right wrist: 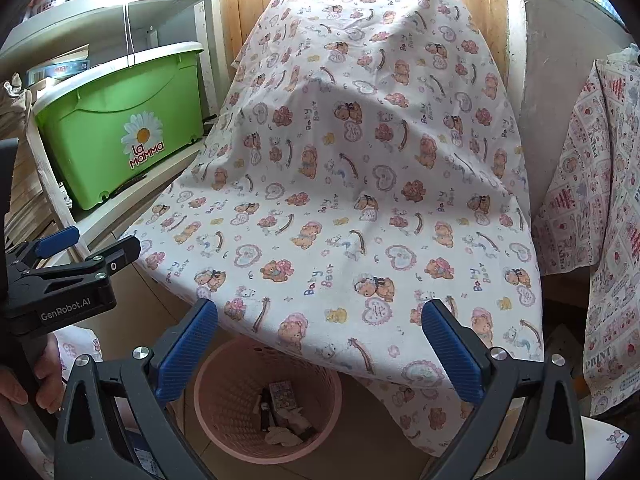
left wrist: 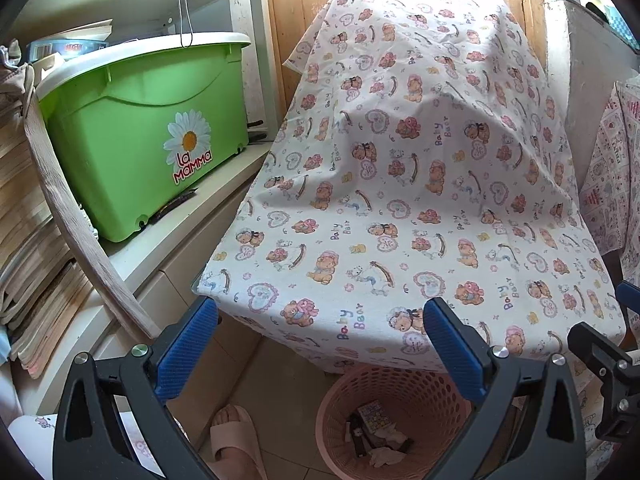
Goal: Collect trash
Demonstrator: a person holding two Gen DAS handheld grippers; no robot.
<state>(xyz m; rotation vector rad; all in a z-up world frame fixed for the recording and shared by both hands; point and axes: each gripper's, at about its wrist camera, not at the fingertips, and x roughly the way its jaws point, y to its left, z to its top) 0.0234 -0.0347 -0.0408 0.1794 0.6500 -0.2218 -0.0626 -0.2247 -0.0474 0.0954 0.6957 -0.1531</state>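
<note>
At the far left, a stack of paper (left wrist: 28,216) leans beside a white shelf (left wrist: 188,216). On that shelf stands a green storage box (left wrist: 132,128) with a daisy sticker and a white lid. To its right, a surface draped in a teddy-bear cloth (left wrist: 400,184) fills the middle of both views, with a wooden door (left wrist: 288,20) behind it.

Below the front edge of the cloth, a pink perforated waste basket (left wrist: 344,392) stands on the tiled floor (left wrist: 280,380). The trash (left wrist: 376,436) lies inside it at the bottom: a small printed box, crumpled white paper and some dark pieces. A foot in a pale slipper (left wrist: 236,436) rests on the floor just left of the basket.

The left hand-held gripper (left wrist: 320,356) is released, its blue pads spread wide with nothing between them, held above the basket. The right hand-held gripper (right wrist: 320,356) is likewise released, jaws fully apart and empty, also above the basket. In the right wrist view a hand (right wrist: 36,376) holds the left tool's handle at the left edge.

At the far right hangs another printed cloth (right wrist: 600,220).
</note>
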